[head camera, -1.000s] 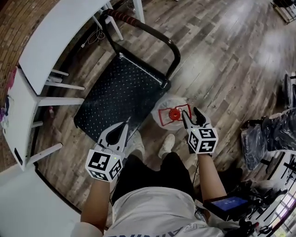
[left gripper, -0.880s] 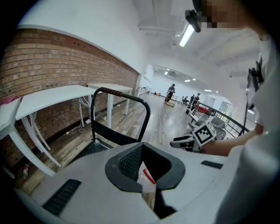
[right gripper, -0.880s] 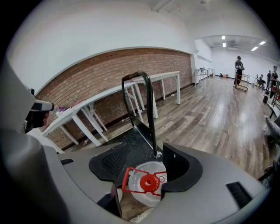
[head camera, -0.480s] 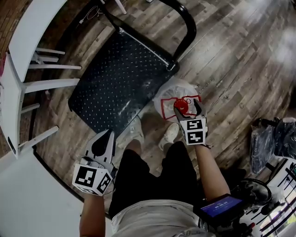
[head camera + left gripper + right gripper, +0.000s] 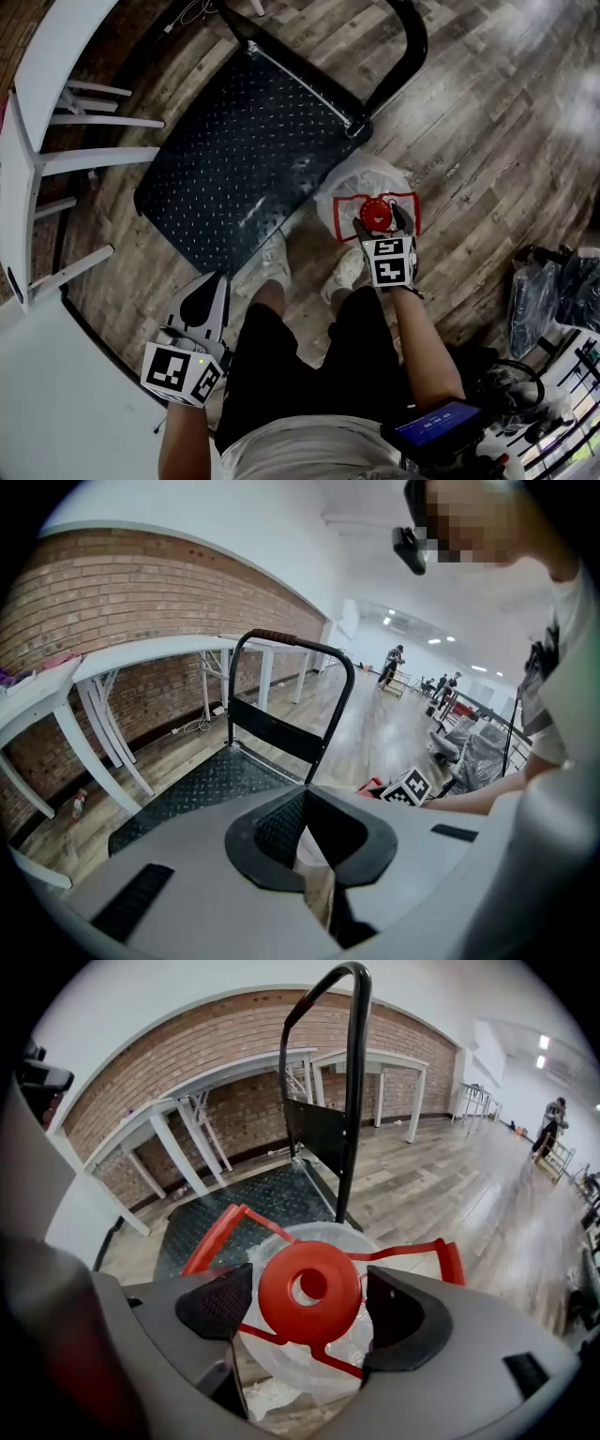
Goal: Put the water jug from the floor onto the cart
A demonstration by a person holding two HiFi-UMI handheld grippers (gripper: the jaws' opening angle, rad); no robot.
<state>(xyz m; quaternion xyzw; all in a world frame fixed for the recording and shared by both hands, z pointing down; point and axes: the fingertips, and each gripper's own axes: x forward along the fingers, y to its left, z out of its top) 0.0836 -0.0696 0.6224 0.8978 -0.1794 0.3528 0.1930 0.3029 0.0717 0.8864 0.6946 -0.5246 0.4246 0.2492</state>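
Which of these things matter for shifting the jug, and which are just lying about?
In the job: water jug on the floor; cart beside it; right gripper, jaws opening either side of the jug's red cap; left gripper, shut, empty.
Lying about: white tables; black bags.

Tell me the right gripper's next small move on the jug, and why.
Probably lower the right gripper slightly around the red cap: its jaws are opening with the cap between them, untouched, and the water jug stands on the floor beside the cart.
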